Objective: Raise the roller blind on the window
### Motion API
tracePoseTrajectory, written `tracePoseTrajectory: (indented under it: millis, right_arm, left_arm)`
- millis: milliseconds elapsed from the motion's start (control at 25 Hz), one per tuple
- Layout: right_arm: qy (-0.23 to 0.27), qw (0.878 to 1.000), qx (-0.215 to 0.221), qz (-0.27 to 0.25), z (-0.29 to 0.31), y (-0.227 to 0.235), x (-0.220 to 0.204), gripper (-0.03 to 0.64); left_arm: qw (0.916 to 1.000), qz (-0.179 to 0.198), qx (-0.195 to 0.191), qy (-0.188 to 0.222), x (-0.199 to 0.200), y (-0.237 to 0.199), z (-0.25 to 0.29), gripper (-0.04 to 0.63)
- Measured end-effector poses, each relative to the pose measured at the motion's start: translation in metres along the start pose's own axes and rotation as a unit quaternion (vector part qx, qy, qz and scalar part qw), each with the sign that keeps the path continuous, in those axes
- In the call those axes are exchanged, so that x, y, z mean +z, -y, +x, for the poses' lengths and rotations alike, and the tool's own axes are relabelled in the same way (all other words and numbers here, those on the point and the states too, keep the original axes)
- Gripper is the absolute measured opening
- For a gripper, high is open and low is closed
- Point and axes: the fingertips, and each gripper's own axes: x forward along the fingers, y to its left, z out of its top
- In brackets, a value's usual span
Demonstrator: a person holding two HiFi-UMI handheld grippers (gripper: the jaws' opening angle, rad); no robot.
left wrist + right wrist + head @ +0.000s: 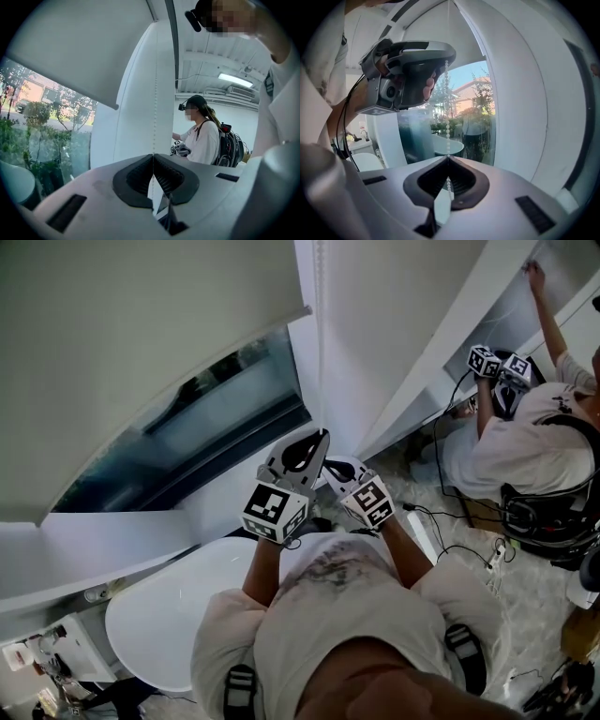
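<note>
My left hand-held gripper is clenched on the bead chain, which runs straight up from between its jaws along the white frame. My right hand-held gripper is clenched on the same chain just below the left one, with beads showing both inside its jaws and above them. The roller blind hangs above and to the left of both grippers, and its bottom edge leaves a good part of the window bare, so I judge the blind partly raised with more to go. The main risk I see is slip. The beads are small and smooth, and a hard downward tug could drag them through the pads without turning the roller. If I pull away from the frame instead of along the chain's line, it could ride off its wheel at the top, which I cannot see. I can make out only one strand, so hauling the wrong side would lower the blind. With my grippers this close together, one could knock the other off its grip.
</note>
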Motion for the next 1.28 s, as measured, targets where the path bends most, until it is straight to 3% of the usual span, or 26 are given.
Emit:
tracePoseTrajectory:
  millis: [760,1000,1280]
  right_arm:
    - [-0.050,0.999,0.003,0.018,0.011,0.002,-0.049,0.061]
    - [-0.031,0.998,0.040,0.043,0.007,-0.009,-0.045,0.063]
    - [-0.008,0.999,0.031,0.037,-0.008,-0.010,-0.021,0.085]
  left_arm:
    - [0.9989,-0.019,0.005,-0.042,-0.053,-0.007,0.007,0.009]
    - [0.9991,-0.020,0.007,-0.037,-0.051,-0.009,0.007,0.009]
    - [0.9991,-0.023,0.007,-0.034,-0.051,-0.011,0.007,0.009]
